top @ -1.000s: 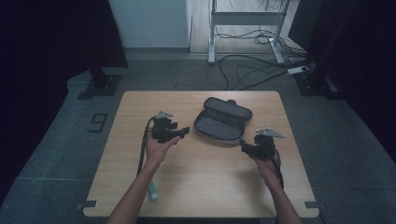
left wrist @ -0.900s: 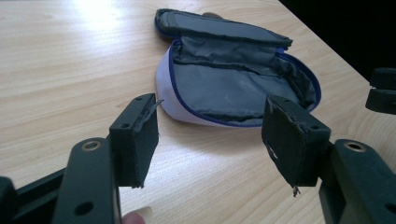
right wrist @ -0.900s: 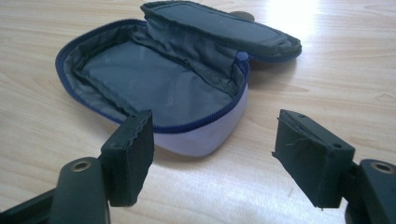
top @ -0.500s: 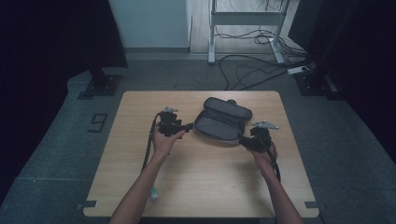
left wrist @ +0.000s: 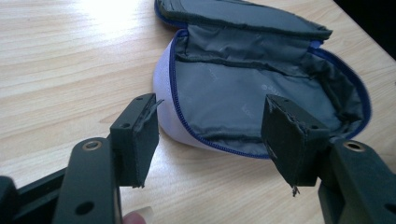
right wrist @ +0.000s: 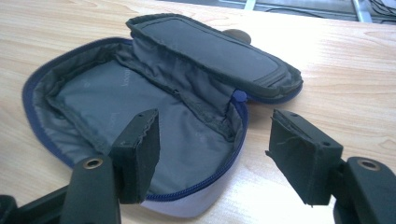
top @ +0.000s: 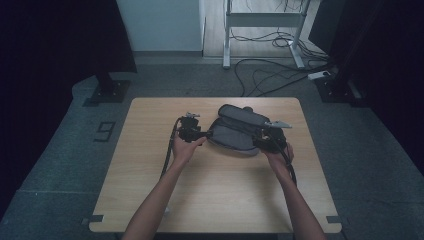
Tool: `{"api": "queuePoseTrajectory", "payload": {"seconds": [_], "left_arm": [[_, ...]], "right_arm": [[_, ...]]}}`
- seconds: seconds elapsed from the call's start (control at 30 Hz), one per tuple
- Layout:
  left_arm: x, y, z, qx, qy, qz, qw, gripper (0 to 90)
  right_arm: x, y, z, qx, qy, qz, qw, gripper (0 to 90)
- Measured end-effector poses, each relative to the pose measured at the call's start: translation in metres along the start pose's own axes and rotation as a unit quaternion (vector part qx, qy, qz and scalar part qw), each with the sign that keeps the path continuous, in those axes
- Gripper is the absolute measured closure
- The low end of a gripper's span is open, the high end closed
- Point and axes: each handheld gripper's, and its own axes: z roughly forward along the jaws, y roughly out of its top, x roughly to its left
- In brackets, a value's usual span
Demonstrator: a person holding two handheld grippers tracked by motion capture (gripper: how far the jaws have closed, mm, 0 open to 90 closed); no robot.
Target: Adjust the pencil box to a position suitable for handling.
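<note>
An open grey zip pouch (top: 235, 132) with a blue zipper lies in the middle of the wooden table (top: 225, 200), its lid flap folded back. My left gripper (top: 202, 134) is at the pouch's left end, open. In the left gripper view my left gripper (left wrist: 210, 116) frames the near rim of the pouch (left wrist: 243, 93) without touching it. My right gripper (top: 257, 142) is at the pouch's right end. In the right gripper view my right gripper (right wrist: 215, 126) has just been closing a little and stands open, with the pouch's (right wrist: 140, 107) front rim between the pads, untouched.
A small dark round thing (right wrist: 236, 35) lies just behind the pouch. The left gripper's cable (top: 167, 160) trails along the table toward the front edge. On the floor beyond the table are a metal desk frame (top: 260, 20) and loose cables (top: 280, 75).
Both hands have closed in on the pouch: the left gripper moved right to its left end, the right gripper moved left and away from me to its right end.
</note>
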Motion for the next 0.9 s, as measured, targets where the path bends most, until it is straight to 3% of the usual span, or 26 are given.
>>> {"api": "queuePoseTrajectory", "payload": {"seconds": [0.2,0.43,0.9], "left_arm": [[-0.004,0.003,0.013,0.002,-0.005,-0.001,1.0000,37.7],[0.002,-0.001,0.030,0.015,0.001,-0.005,0.9999,38.6],[0.015,-0.005,0.046,0.021,0.014,-0.024,0.9994,42.7]], "right_arm": [[-0.004,0.001,0.009,0.007,-0.006,0.005,0.9999,34.0],[-0.007,-0.001,0.020,0.019,-0.008,0.008,0.9998,35.6],[-0.007,-0.010,0.034,0.034,-0.005,0.020,0.9992,39.3]]}}
